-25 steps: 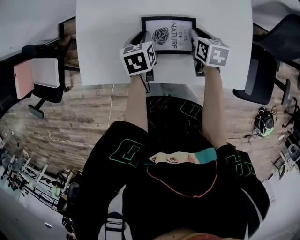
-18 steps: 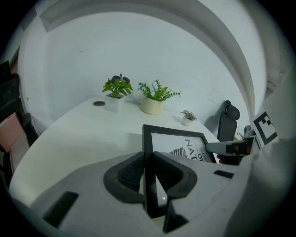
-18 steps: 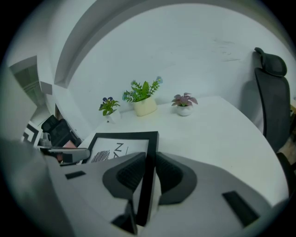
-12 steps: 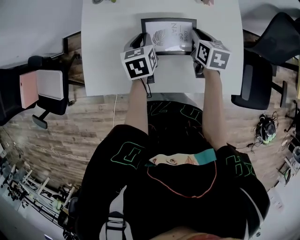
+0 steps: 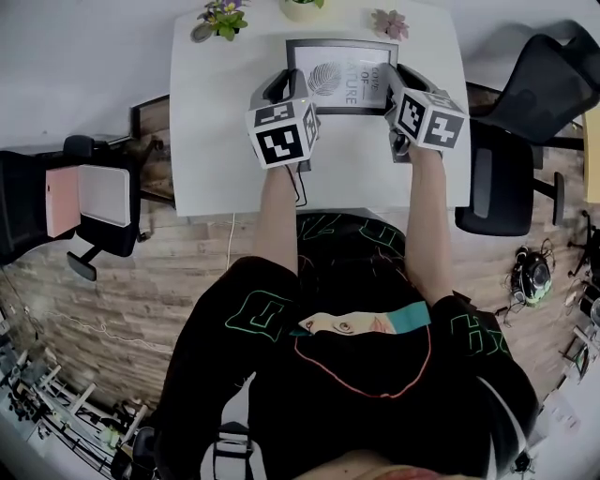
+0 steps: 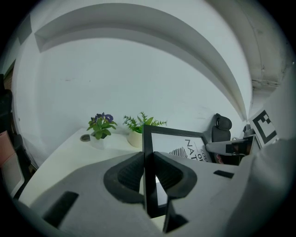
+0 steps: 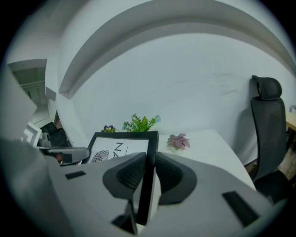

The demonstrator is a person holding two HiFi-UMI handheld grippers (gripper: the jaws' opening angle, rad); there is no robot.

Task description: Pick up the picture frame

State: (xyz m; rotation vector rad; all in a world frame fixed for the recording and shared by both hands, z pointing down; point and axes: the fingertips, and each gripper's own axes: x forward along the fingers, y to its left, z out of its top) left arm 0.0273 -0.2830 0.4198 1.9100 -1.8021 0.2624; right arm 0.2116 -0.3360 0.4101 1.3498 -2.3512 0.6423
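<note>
The picture frame [image 5: 342,75] is black-edged with a white print of a leaf and lettering. It hangs above the white table [image 5: 225,141], held by both side edges. My left gripper [image 5: 281,86] is shut on its left edge, and in the left gripper view the black edge [image 6: 149,152] stands pinched between the pads [image 6: 127,173]. My right gripper [image 5: 401,82] is shut on the right edge; in the right gripper view that edge [image 7: 150,157] sits upright between the pads [image 7: 171,173].
Three small potted plants stand along the table's far edge: purple flowers [image 5: 220,19], a green plant [image 5: 302,7], a pink succulent [image 5: 386,22]. A black office chair [image 5: 525,122] stands right of the table, another chair [image 5: 84,192] to the left.
Both grippers have risen together with the frame gripped between them, lifting it off the table. The table's far edge and the plants have come into the head view.
</note>
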